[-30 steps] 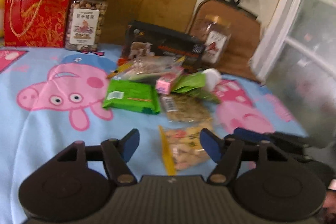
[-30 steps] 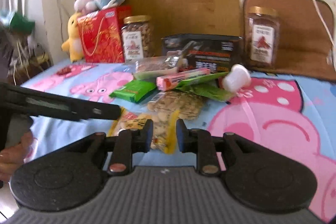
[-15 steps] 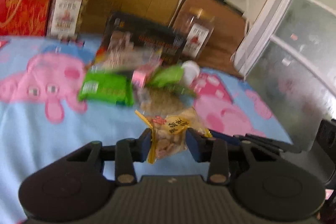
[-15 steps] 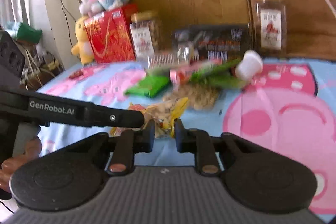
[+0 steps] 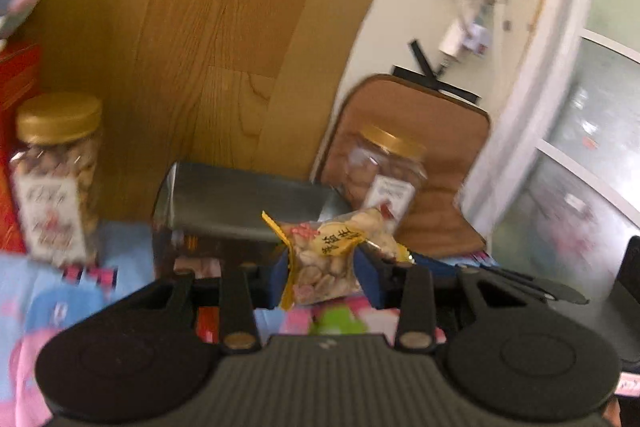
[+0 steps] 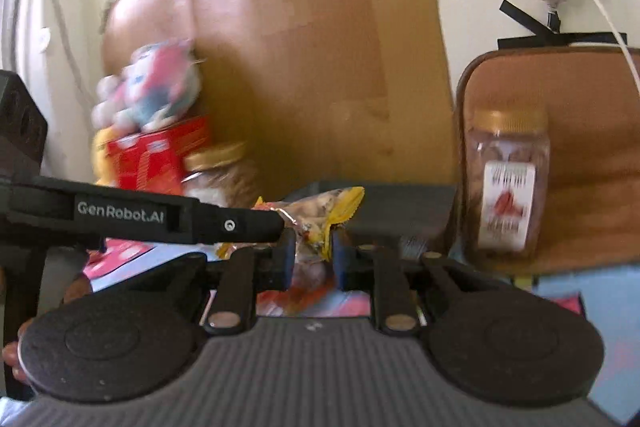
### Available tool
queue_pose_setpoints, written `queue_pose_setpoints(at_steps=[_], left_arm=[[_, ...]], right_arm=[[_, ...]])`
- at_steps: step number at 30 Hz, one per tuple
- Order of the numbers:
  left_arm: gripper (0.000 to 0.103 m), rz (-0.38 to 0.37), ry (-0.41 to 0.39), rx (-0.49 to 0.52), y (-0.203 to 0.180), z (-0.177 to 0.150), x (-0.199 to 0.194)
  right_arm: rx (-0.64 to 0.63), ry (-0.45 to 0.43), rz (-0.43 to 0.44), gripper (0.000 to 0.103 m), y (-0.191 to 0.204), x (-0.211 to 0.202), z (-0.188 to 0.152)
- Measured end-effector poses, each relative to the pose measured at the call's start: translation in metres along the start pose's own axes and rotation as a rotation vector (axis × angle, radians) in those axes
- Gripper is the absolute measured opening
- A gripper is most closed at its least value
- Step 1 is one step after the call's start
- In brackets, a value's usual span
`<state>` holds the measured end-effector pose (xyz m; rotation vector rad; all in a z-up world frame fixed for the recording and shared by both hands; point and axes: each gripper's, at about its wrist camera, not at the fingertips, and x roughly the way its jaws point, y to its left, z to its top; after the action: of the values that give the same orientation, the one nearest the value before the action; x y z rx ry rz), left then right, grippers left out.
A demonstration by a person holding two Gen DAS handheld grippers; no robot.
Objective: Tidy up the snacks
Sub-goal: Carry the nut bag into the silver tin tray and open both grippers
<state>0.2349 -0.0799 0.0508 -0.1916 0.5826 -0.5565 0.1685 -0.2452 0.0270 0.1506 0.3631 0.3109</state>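
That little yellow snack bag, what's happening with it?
A person is holding two hand-held claws, and both are clamped on the same small bag of nuts. The left claw grips its body and the right claw pinches one end, with the bag lifted in front of a dark box.

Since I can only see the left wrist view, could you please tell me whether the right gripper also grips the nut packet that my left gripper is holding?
Observer: Yes. The right gripper, whose jaws have just been closing, pinches the nut packet at its yellow seam.
Operator: Thank you. How does the left gripper look from there?
Observer: The left gripper, its jaws also just closed in, reaches in from the left side of the right wrist view. One of its fingers meets the packet's other end.
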Motion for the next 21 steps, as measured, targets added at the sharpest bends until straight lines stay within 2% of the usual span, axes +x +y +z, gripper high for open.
queue_pose_setpoints(at_steps=[4,6,7,9,12,14,16,19,21], left_arm=[[0.036,0.031,0.006,0.001,0.014,0.022,0.042],[0.036,0.060,0.026,-0.001,0.021,0.027,0.053],[0.036,0.062,0.019,-0.001,0.026,0.030,0.052],[0.040,0.073,-0.048,-0.008,0.040,0.030,0.036],[0.041,0.159,-0.084,-0.038,0.062,0.034,0.030],[0.041,0.206,-0.049,-0.090,0.077,0.036,0.038],[0.041,0.250,0.018,-0.096,0.081,0.034,0.054],[0.041,0.373,0.083,0.001,0.070,0.030,0.077],[0.040,0.411,0.144,0.054,0.061,0.025,0.094]], right_arm=[[-0.026,0.017,-0.032,0.026,-0.018,0.042,0.013],[-0.043,0.056,-0.034,0.034,-0.026,0.059,0.015],[-0.039,0.068,-0.043,0.036,-0.030,0.063,0.016],[0.012,0.055,-0.054,0.037,-0.047,0.058,0.016],[0.118,0.031,-0.054,0.037,-0.074,0.044,0.012],[0.157,0.063,-0.066,0.037,-0.087,0.046,0.009],[0.188,0.102,-0.073,0.039,-0.095,0.052,0.007],[0.178,0.151,-0.083,0.039,-0.096,0.059,0.009],[0.148,0.184,-0.108,0.039,-0.092,0.066,0.013]])
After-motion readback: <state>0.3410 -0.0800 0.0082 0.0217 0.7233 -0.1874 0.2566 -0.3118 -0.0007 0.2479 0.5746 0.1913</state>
